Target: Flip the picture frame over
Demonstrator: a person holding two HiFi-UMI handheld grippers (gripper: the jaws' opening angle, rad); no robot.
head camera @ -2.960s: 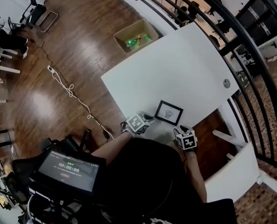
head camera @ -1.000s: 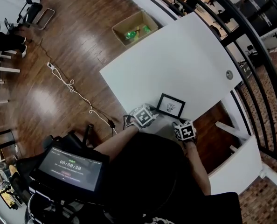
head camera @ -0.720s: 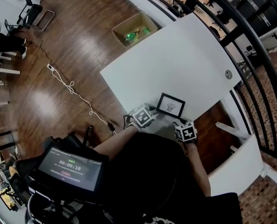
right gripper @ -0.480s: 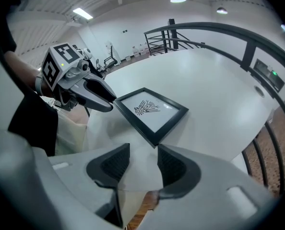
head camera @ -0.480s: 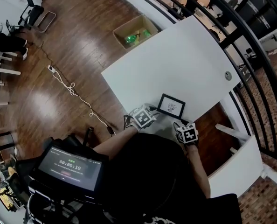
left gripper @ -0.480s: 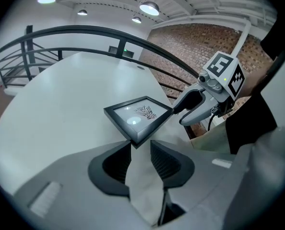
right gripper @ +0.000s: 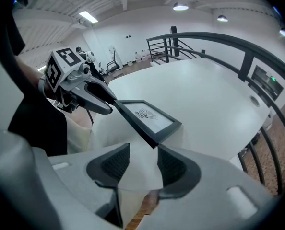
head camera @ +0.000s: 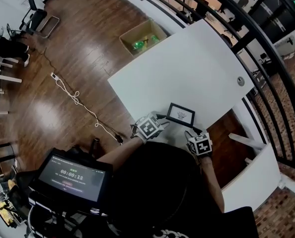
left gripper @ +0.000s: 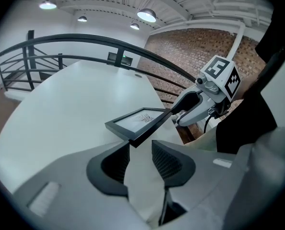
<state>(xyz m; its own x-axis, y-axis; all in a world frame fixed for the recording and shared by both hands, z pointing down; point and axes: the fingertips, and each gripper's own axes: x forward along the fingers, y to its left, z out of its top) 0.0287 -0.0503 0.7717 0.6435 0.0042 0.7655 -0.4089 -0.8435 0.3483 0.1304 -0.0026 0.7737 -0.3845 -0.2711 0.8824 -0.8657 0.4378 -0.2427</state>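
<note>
Wht table [head camera: 187,63], wood floor [head camera: 83,48].

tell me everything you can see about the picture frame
The picture frame is a black rectangle round a white sheet with a dark line drawing, face up. Its near edge looks raised off the white table. One corner is held between the fingers of the left gripper, which have just been opening, the next corner in the right gripper.

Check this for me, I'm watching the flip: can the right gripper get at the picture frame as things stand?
Probably yes: the near corner of the picture frame sits at the jaw tips of the right gripper, with its near edge tilted up off the white table, and nothing else blocks that side.
</note>
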